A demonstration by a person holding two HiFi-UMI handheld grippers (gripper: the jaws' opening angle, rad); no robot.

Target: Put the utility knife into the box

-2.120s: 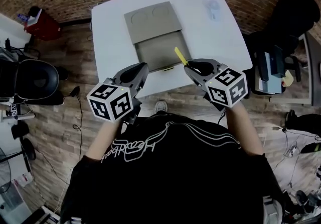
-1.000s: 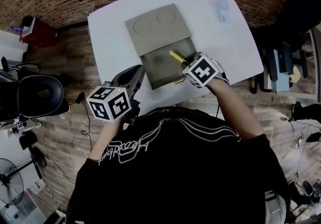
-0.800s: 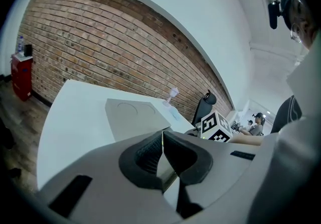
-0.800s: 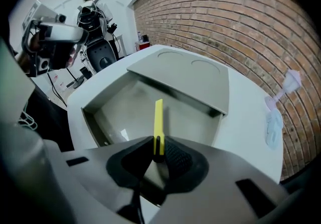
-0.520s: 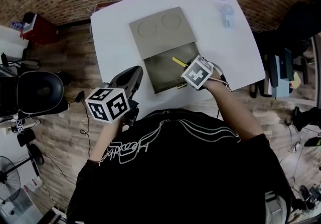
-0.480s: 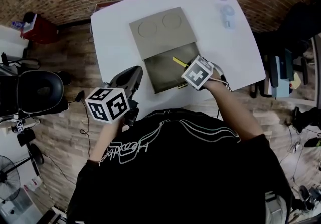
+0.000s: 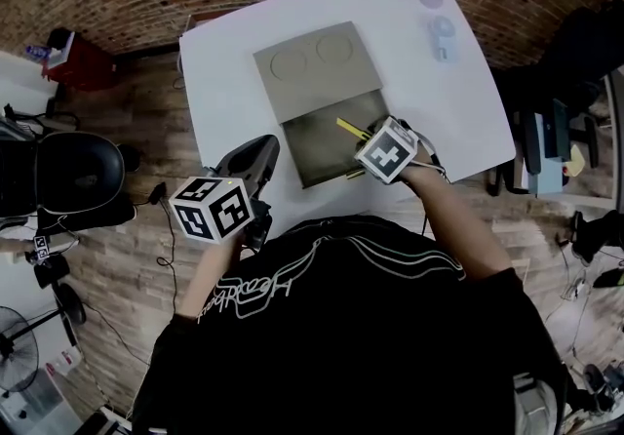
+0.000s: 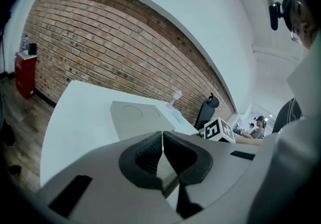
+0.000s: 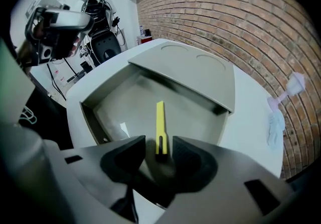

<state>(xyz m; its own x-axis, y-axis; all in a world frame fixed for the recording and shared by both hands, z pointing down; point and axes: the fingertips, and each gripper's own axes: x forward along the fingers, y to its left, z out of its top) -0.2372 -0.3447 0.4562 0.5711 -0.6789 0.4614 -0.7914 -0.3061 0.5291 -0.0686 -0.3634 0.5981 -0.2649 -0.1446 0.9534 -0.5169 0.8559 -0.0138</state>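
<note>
Right gripper (image 9: 158,143) is opening its jaws around the dark rear end of the utility knife (image 9: 160,120), the pads not pressing it. The knife's yellow body points forward over the floor of the open box (image 9: 200,117), while my left gripper (image 8: 162,140) hangs aside with its jaws together on nothing. I judge the knife light, stiff and slim, with smooth plastic sides that could slip, so to retake it I'd pinch the flat sides near that rear end, clear of the blade tip.
</note>
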